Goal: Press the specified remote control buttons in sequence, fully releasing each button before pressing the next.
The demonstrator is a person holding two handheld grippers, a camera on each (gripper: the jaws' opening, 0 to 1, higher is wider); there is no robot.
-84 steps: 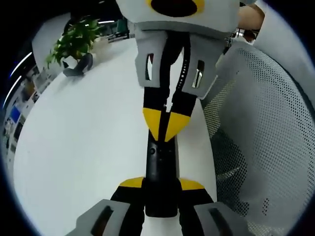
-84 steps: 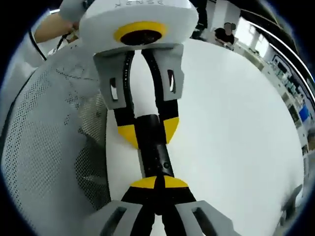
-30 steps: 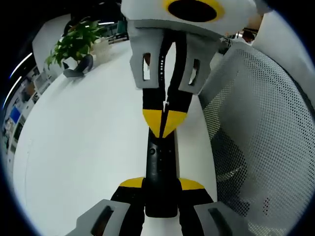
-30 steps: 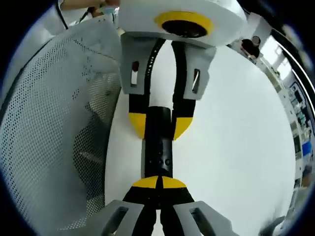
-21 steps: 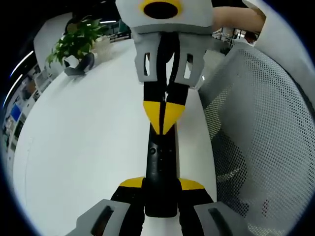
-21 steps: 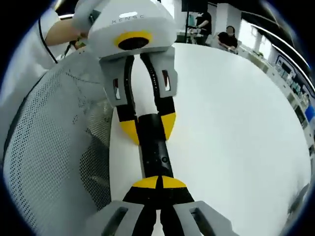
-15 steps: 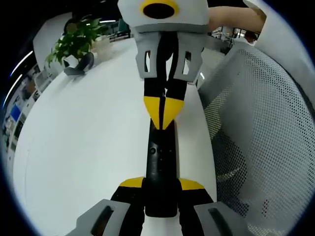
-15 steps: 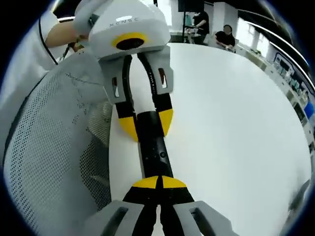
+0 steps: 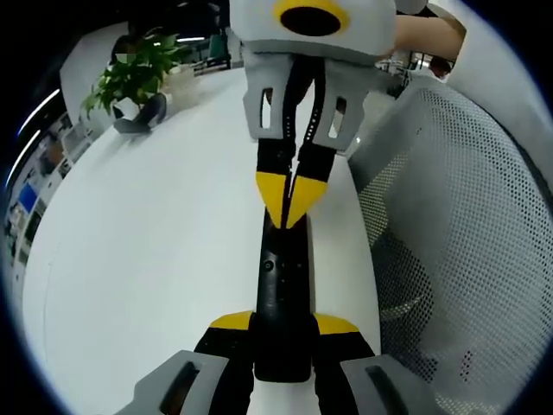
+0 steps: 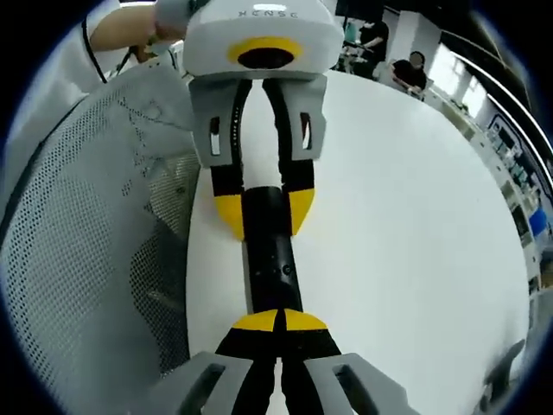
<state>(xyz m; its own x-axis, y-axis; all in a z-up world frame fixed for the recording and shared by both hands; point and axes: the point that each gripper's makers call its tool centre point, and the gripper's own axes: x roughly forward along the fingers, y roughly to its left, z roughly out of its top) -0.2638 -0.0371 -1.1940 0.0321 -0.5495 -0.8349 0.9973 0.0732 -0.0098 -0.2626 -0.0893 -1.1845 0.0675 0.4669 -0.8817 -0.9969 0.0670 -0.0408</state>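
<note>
At the near edge of the left gripper view, the left hand-held gripper (image 9: 282,324) pinches the near end of the slim black remote control (image 9: 283,290), which lies on the smooth white desk (image 9: 147,259). The right hand-held gripper (image 10: 278,322), jaws pressed together, rests its yellow tips on the remote's other end, closer in than half a second ago. A white mesh chair back (image 9: 449,242) borders the desk's right edge; open desk spreads left toward a far potted plant (image 9: 130,78).
</note>
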